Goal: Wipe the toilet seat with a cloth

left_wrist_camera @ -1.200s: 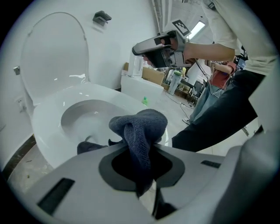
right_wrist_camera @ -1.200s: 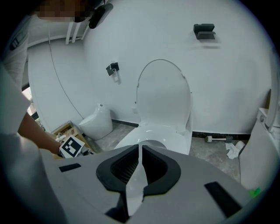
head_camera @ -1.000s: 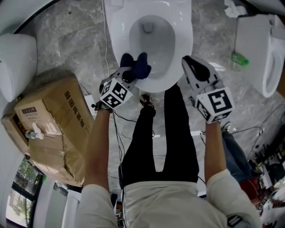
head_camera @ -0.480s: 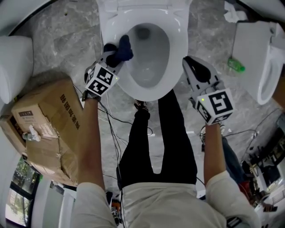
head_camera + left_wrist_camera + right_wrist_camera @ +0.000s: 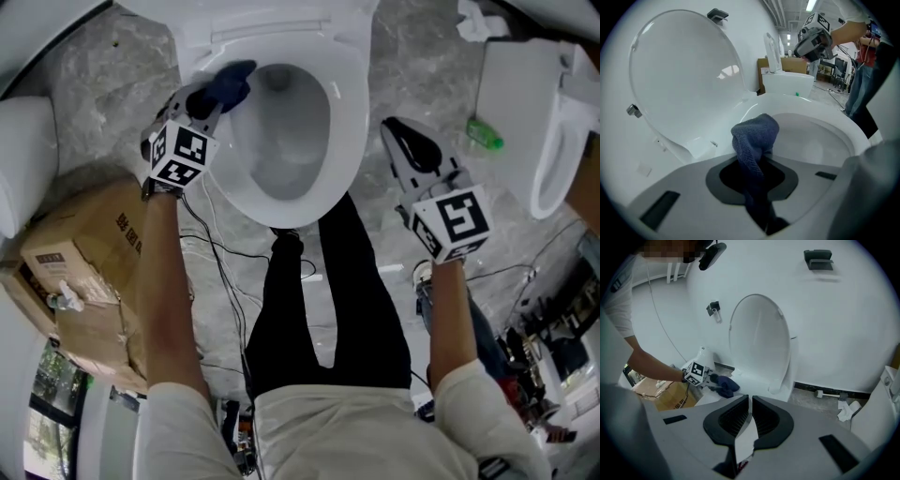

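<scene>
A: Where's the cloth (image 5: 754, 136)?
B: On the seat (image 5: 349, 112), at its back-left curve by the hinge end. It's dark blue looped knit, bunched into a lump. The left gripper (image 5: 208, 97) pinches it: the tail runs down between the jaws and the lump sticks out past the tips.
A: Seat?
B: White glossy oval ring with a rounded edge. The lid (image 5: 759, 343) stands upright behind it, same gloss, with small grey bumpers on its inner face.
A: Right gripper (image 5: 750, 401)?
B: Off the seat's right-front edge, well apart from the cloth. The ribbed black pads are nearly together, only a thin slit between them, nothing clamped.
A: Room to move?
B: The seat's right side and front arc are bare. Left of the seat is a creased cardboard box (image 5: 84, 253). Loose cables (image 5: 214, 258) lie on the marble-pattern floor (image 5: 103, 84) in front of it. The person's legs (image 5: 319, 300) stand at the seat's front.
A: Blind spots?
B: Can't tell whether the cloth actually presses on the seat, because the gripper covers the contact. The head view cuts off the lid's top.
</scene>
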Motion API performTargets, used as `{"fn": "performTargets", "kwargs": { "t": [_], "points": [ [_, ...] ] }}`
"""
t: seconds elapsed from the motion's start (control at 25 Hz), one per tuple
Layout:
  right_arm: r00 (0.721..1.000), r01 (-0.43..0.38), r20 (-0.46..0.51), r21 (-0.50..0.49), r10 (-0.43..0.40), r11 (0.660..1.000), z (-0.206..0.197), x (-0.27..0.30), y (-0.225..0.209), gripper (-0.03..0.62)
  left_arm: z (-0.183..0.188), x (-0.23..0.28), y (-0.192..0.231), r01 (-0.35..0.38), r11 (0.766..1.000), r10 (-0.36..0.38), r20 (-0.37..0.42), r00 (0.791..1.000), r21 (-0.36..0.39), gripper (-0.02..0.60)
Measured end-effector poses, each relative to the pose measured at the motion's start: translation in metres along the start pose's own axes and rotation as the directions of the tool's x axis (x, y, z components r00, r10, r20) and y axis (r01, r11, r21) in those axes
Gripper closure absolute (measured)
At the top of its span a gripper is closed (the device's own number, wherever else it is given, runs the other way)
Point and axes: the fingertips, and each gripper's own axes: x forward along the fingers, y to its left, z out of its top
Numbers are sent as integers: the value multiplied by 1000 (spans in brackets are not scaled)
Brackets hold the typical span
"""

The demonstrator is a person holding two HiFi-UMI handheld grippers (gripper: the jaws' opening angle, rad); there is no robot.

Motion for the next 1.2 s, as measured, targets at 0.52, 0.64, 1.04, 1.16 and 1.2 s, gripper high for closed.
{"fn": "performTargets", "kwargs": {
  "t": [0.52, 0.64, 1.04, 1.16, 1.2],
  "points": [
    [999, -21, 27, -41, 23, 999, 40, 2, -18, 549, 41, 8, 77, -144, 987, 147, 37, 988, -68, 534],
    [999, -13, 33, -65, 15, 998, 55, -4, -15, 549, 50, -4, 87, -150, 984, 155, 43, 987, -96, 535],
    [993, 7, 121, -88, 4, 996, 141, -68, 6, 549, 139, -101, 90, -118, 979, 151, 199, 968, -166, 535],
    [986, 17, 169, -104, 1, 994, 175, -94, 18, 549, 177, -151, 89, -114, 968, 179, 292, 940, -225, 535],
    [982, 26, 188, -113, -5, 993, 186, -104, 22, 549, 190, -167, 87, -112, 963, 190, 323, 927, -244, 535]
  ]
}}
